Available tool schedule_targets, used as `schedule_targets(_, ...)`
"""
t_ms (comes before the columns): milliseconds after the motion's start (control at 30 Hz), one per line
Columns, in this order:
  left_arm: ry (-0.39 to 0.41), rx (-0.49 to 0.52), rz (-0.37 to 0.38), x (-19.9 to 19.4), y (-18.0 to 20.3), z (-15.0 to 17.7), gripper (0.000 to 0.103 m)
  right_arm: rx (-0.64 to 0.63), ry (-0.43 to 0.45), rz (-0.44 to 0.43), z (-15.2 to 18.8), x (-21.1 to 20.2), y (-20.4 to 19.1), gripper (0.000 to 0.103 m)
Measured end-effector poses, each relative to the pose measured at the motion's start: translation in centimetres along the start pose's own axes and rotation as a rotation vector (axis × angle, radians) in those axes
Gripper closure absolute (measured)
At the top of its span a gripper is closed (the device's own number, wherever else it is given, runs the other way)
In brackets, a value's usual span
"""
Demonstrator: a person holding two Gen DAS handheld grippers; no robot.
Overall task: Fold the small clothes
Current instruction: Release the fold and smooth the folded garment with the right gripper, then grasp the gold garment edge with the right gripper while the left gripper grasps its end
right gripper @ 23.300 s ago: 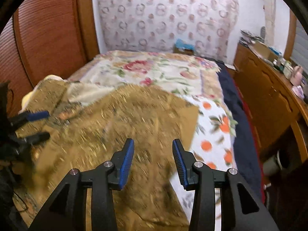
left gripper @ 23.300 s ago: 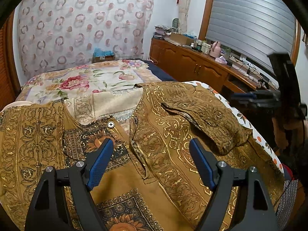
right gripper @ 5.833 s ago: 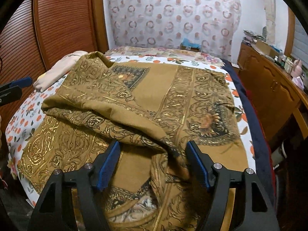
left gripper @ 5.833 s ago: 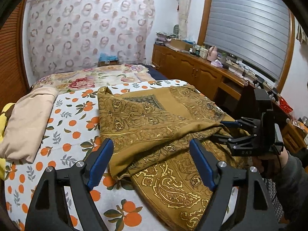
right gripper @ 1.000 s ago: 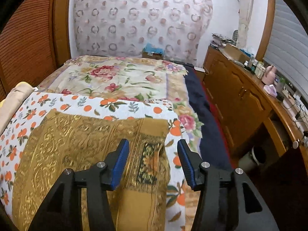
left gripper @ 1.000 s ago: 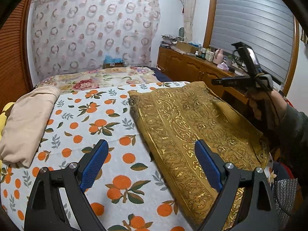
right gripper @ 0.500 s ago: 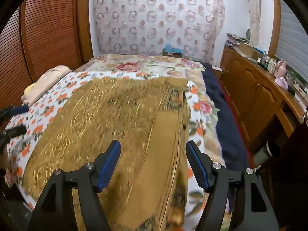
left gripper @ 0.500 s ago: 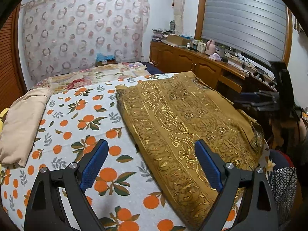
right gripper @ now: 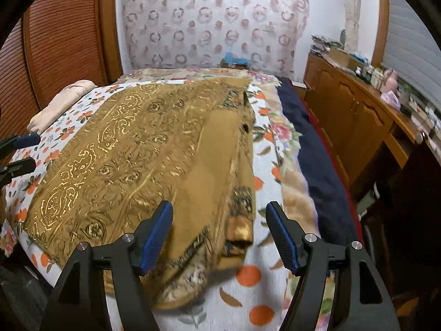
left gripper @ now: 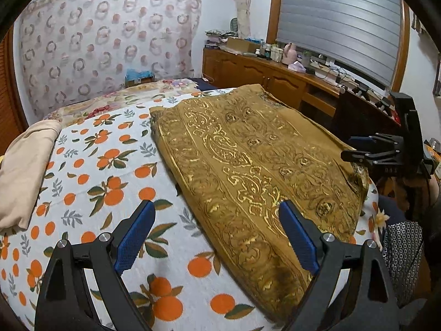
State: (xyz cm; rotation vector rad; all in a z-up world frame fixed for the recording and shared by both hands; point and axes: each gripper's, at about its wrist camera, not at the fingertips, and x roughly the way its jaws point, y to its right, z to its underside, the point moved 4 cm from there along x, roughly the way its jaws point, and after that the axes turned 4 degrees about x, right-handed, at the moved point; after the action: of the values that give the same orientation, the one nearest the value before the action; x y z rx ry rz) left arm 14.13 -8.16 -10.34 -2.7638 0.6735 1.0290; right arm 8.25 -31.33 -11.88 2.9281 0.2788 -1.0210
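A brown garment with gold paisley print (left gripper: 248,165) lies folded into a long flat panel on the bed, its folded layers showing at the right edge (right gripper: 237,182). My left gripper (left gripper: 217,234) hangs open and wide above the garment's near left edge, holding nothing. My right gripper (right gripper: 220,234) hovers over the garment's near right corner. Its jaws are closing, with the cloth lying under the gap and the pads clear of it. In the left wrist view, the right gripper (left gripper: 366,151) is at the garment's right side.
An orange-print sheet (left gripper: 110,165) covers the bed. A folded beige cloth (left gripper: 24,165) lies at the left edge. A dark blue blanket (right gripper: 317,151) runs along the right side, beside a wooden cabinet (right gripper: 358,115) crowded with small items. A wooden wardrobe (right gripper: 55,41) stands on the left.
My right gripper has drawn back from the garment's far end to its near right corner, with its jaws wider than a second ago. The left gripper has hardly shifted.
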Motion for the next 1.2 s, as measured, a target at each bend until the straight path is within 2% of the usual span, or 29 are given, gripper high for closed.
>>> schedule_targets(133,-0.02,-0.013,0.015,0.0,0.0,0.9,0.011,0.023,-0.021,0.003,1.2,-0.3,0.3,0.036)
schedule_targets(333,-0.044,-0.016,0.003,0.1,-0.2,1.8,0.011,0.028,-0.045,-0.007,1.4,0.0,-0.3,0.065)
schedule_targets(400,-0.048,-0.021,0.004,0.0,-0.3,2.0,0.011,0.024,-0.039,-0.022,1.4,-0.2,-0.5,0.086)
schedule_targets(467,-0.053,-0.022,0.004,0.0,-0.3,2.1,0.011,0.013,-0.007,-0.026,1.1,-0.8,-0.6,0.093)
schedule_targets(600,-0.063,-0.016,0.007,-0.1,0.1,2.5,0.011,0.043,0.073,-0.023,0.7,-2.4,-0.1,0.094)
schedule_targets(833,-0.097,-0.008,0.041,0.6,0.7,3.4,0.012,0.064,0.017,-0.005,1.8,-1.3,0.6,0.093)
schedule_targets(933,-0.108,-0.013,0.073,0.7,0.8,3.8,0.021,0.081,0.014,0.004,1.7,-1.1,0.6,0.076)
schedule_targets(1000,-0.117,-0.012,0.094,0.9,1.0,4.0,0.034,0.092,0.013,0.016,1.4,-0.7,0.9,0.061)
schedule_targets(1033,-0.123,-0.014,0.105,0.9,1.1,4.1,0.037,0.103,0.009,0.02,1.4,-0.5,1.0,0.058)
schedule_targets(1100,-0.128,-0.016,0.131,1.0,1.3,4.4,0.05,0.121,-0.004,0.011,1.6,-0.1,1.2,0.055)
schedule_targets(1200,-0.123,0.0,0.125,1.0,1.5,4.5,0.054,0.137,-0.033,-0.036,1.8,0.5,1.0,0.055)
